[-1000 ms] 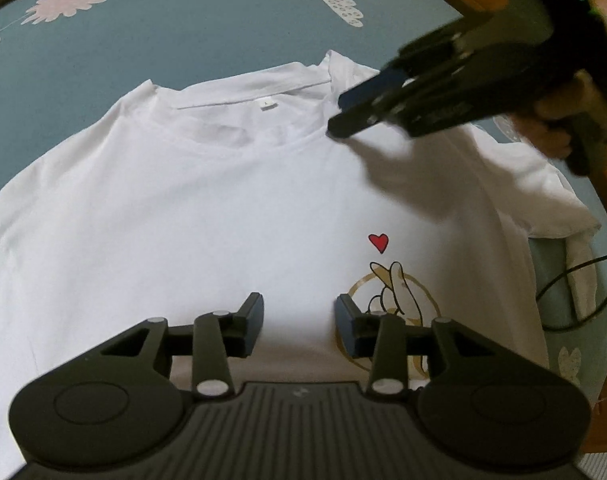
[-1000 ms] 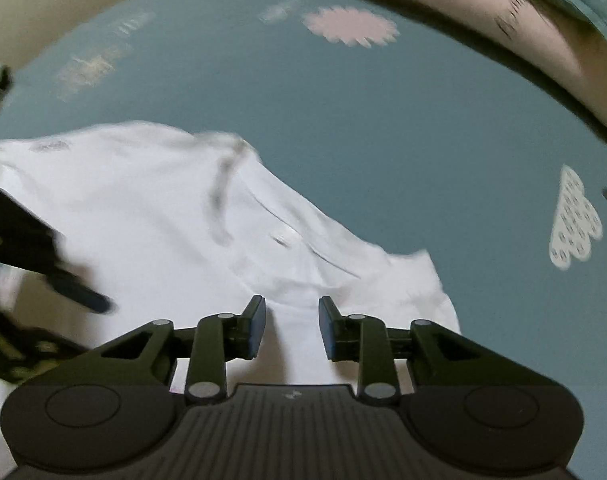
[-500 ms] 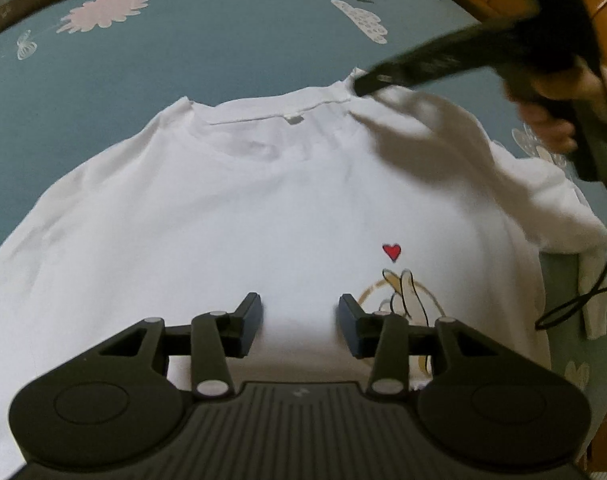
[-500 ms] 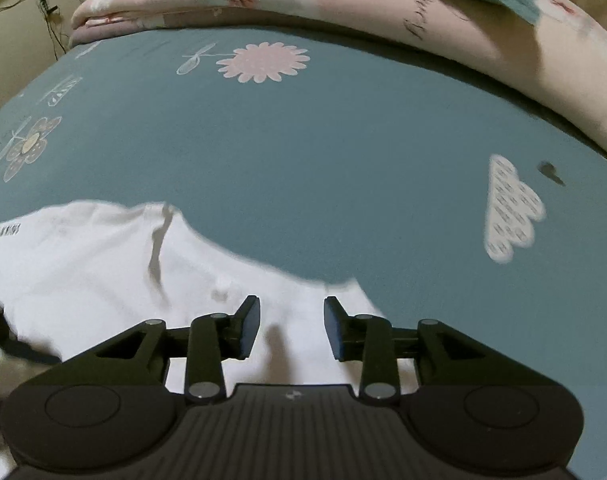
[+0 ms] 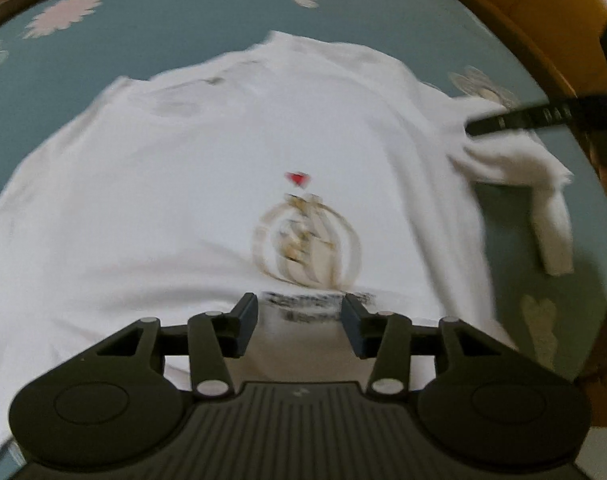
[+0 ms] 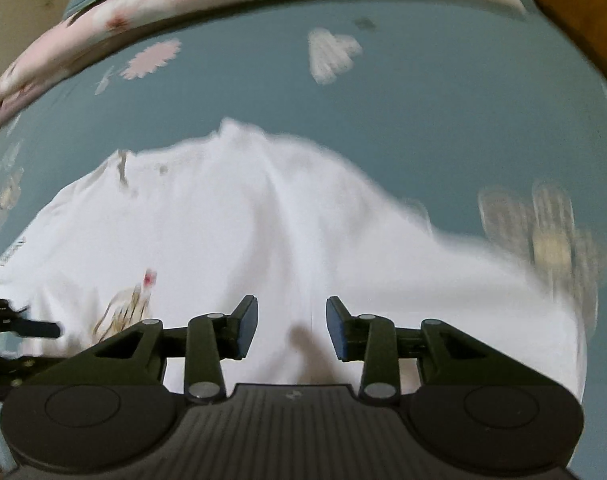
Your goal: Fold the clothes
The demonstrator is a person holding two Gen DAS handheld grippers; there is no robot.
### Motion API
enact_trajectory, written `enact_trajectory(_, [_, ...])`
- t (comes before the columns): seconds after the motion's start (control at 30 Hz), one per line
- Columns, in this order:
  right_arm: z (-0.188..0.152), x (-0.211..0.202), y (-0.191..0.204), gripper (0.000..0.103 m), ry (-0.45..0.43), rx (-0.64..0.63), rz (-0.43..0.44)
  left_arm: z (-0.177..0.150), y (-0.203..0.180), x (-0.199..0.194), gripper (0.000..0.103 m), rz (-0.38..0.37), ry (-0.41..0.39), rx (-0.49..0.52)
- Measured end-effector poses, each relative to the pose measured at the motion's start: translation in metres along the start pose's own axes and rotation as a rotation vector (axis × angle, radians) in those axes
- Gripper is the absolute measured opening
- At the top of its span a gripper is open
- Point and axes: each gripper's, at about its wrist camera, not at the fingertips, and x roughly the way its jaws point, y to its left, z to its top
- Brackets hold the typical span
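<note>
While both views blur, white T-shirt (image 5: pixel 207 184) spread flat on teal bedsheet (image 6: pixel 443 120), left gripper (image 5: pixel 299 322) above its printed chest, jaws just widening, nothing between, right gripper (image 6: pixel 292 326) above its right shoulder, likewise widening, empty.

Left tongs (image 5: pixel 300 322) and right tongs (image 6: pixel 292 327): matte black bodies with a ribbed central plate, round discs at either side, triangular cut-outs in the linkage arms, silver rivets at the pivots, and dark blue pads (image 6: pixel 248 326) on the fingertips.
</note>
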Motion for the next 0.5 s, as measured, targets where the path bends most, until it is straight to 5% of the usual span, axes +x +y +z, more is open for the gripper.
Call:
enact_trajectory(0.17, [-0.072, -0.039, -0.027, 0.042, -0.015, 0.151, -0.054, 0.01, -0.041, -0.002, 0.046, -0.041, 0.024, 0.09])
enact_trajectory(0.5, [-0.184, -0.08, -0.099, 0.042, -0.166, 0.482, -0.317, 0.025, -0.114, 0.012, 0.046, -0.08, 0.044, 0.264])
